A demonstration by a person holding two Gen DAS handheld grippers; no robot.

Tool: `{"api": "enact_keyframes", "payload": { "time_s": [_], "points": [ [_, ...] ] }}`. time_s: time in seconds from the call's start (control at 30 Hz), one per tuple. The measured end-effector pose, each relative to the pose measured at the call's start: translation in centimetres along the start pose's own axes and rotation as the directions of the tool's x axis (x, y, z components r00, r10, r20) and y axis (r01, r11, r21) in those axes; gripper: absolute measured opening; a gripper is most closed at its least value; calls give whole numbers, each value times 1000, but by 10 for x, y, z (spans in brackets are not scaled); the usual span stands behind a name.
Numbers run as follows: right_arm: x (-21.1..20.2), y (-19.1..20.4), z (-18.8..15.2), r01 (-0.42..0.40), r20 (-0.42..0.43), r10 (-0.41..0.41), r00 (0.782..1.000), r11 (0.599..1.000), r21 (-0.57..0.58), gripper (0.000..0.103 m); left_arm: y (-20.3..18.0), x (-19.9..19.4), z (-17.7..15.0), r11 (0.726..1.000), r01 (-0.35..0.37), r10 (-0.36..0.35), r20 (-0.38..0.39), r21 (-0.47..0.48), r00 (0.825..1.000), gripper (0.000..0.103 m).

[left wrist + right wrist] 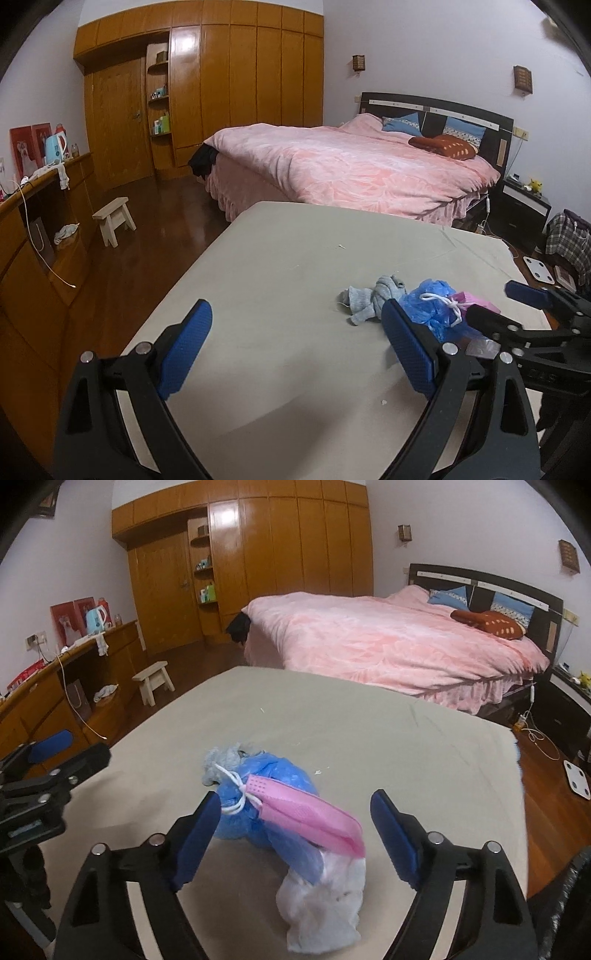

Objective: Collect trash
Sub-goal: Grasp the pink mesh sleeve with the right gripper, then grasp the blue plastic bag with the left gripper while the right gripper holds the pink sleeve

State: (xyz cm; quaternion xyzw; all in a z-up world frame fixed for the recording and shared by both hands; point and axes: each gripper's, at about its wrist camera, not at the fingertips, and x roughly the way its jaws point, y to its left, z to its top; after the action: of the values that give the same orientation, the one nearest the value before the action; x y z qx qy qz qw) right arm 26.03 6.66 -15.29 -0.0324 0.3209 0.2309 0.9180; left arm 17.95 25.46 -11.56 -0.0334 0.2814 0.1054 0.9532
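Right now a small heap of trash is lying toward the right side of the beige cloth-covered surface (280, 258). At its middle, a crumpled blue plastic bag (273, 775) is resting with a pink face mask (306, 812) draped across it, the mask's white ear loops (232, 790) tangling at the bag's left end. A crumpled grey cloth (373, 299) is touching the bag's far left side, and a translucent white plastic bag (325, 904) is lying against the blue one on the near side.

The right gripper (295, 834) is hovering over this heap with its blue-padded fingers (195, 842) standing wide apart; the mask and the bags are sitting between them, but neither pad is pressing on anything. The left gripper (295, 350) is hanging just left of the heap, its fingers (184, 350) also spread wide and gripping nothing, with bare cloth between them.

Beyond the surface, a bed with a pink quilt (351, 166) is standing against the wall, and a wooden wardrobe (229, 81) is filling the far corner. A small pale wooden stool (114, 218) is sitting on the dark wooden floor (155, 229).
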Motion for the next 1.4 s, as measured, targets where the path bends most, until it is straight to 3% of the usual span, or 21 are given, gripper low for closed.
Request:
{"api": "enact_keyframes", "payload": {
  "time_s": [0.27, 0.33, 0.47, 0.73, 1.0, 1.27, 1.4],
  "points": [
    [21, 3, -1, -39, -60, 38, 997, 999, -6, 63, 2, 8, 0, 1000, 10, -11, -7, -11, 1000, 90],
    [22, 3, -1, -58, -73, 58, 996, 998, 0, 46, 1, 8, 1, 1000, 14, -14, -7, -11, 1000, 90],
    [14, 0, 1, -85, -66, 85, 994, 996, 3, 28, -4, 6, 1, 1000, 20, -20, -5, -3, 1000, 90],
    [-14, -16, 8, -55, -26, 55, 998, 998, 21, 21, -21, 1, 2, 999, 46, -46, 0, 11, 999, 90],
    [-25, -51, 2, 58, -47, -55, 997, 996, 71, 19, -53, 11, 2, 994, 101, -100, -23, 36, 995, 90],
    [-30, -75, -10, 89, -47, -83, 995, 986, 140, 19, -93, 43, -9, 981, 171, -163, -92, 88, 982, 90],
    [-34, -81, -16, 93, -42, -87, 995, 985, 148, 19, -108, 59, -13, 975, 205, -192, -138, 90, 972, 81]
  ]
}}
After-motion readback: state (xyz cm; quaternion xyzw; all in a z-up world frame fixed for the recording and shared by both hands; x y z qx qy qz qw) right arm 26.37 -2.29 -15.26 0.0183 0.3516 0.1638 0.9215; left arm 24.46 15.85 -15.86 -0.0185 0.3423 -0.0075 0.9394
